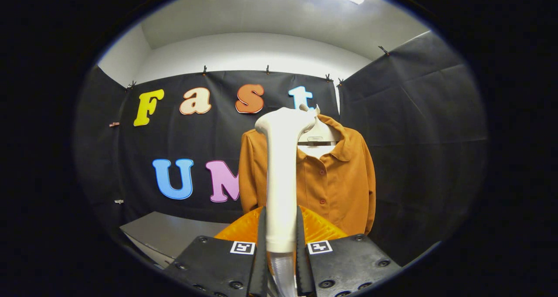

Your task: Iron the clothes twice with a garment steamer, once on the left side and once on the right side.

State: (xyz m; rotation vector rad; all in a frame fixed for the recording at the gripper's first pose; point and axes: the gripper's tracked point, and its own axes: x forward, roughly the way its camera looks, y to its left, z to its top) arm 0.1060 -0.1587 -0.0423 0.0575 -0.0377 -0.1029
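A: Clamping the handle of the garment steamer (281, 175), the gripper (281, 236) has its jaws drawn in close, one finger on each side of the pale shaft and both pressed against it.

B: So the gap between the fingers is only as wide as the handle?

A: Yes. The steamer stands upright between them, its clear lower end showing below the grip and its rounded head at the top, turned toward the shirt (331, 179).

B: And where does the steamer sit relative to that shirt?

A: In front of it, covering the strip of cloth just left of the button line. Whether the head touches the fabric cannot be told from this angle.

B: What about the shirt itself?

A: It is an orange-brown buttoned shirt with a collar, hanging on a pale hanger (317, 133) against the black cloth wall (418, 127). The steamer head rises to about the height of the hanger's hook.

B: Anything nearer than the shirt?

A: An orange ribbed part (318, 227) bulges just behind the fingers on both sides of the handle, low against the shirt's hem. Left of the shirt and lower down, a grey table (170, 233) shows its corner.
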